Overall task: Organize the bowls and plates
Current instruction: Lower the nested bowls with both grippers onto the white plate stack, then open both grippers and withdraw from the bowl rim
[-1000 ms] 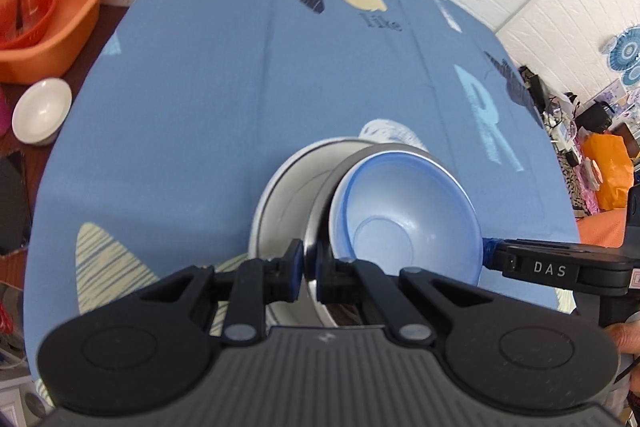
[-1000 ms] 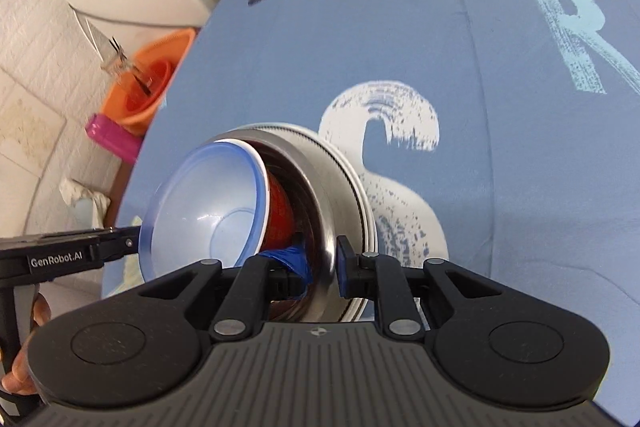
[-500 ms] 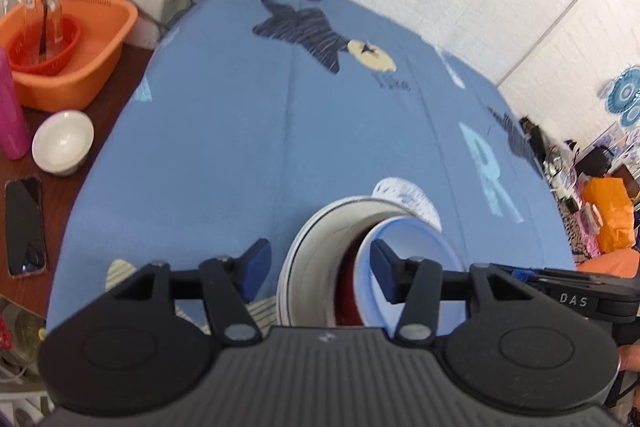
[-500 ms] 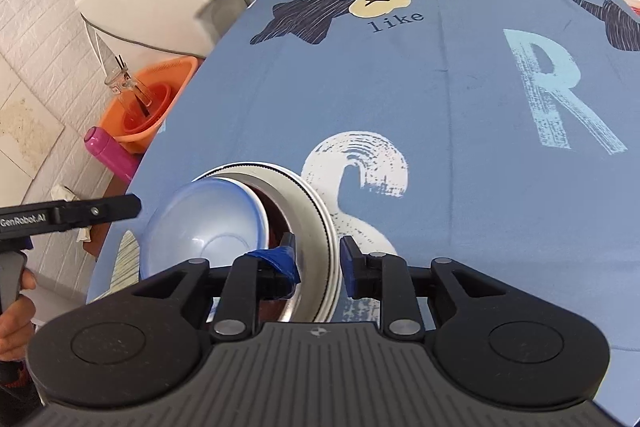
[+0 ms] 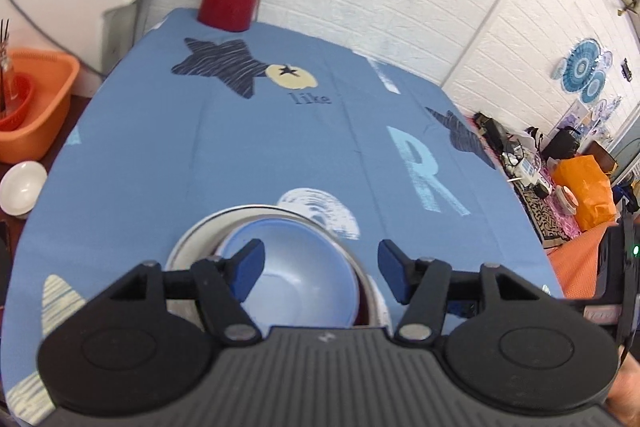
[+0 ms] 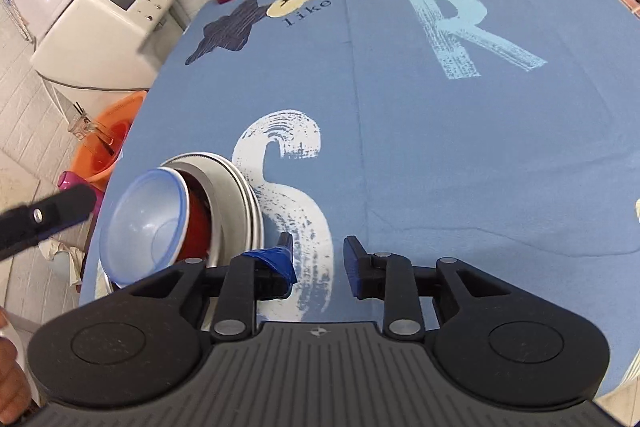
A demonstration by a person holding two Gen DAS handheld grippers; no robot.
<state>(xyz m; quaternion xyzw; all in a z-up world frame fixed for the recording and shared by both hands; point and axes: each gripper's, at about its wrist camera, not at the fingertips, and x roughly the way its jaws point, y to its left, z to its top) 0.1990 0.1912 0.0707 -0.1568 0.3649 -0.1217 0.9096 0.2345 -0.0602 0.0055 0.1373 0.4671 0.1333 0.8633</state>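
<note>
Blue cloth covered the desk (image 6: 460,147), where the steel bowl (image 6: 240,195) sat near the front-left edge, red bowl (image 6: 196,223) then pale blue bowl (image 5: 296,275) nested inside. Both tongs, left (image 5: 320,269) and right (image 6: 318,257), had released and backed off — stacking looked finished. The red bowl stayed mostly hidden.

pale blue bowl (image 6: 146,223) nested in red bowl (image 6: 196,227), both inside steel bowl (image 6: 236,203), tilted.
</note>
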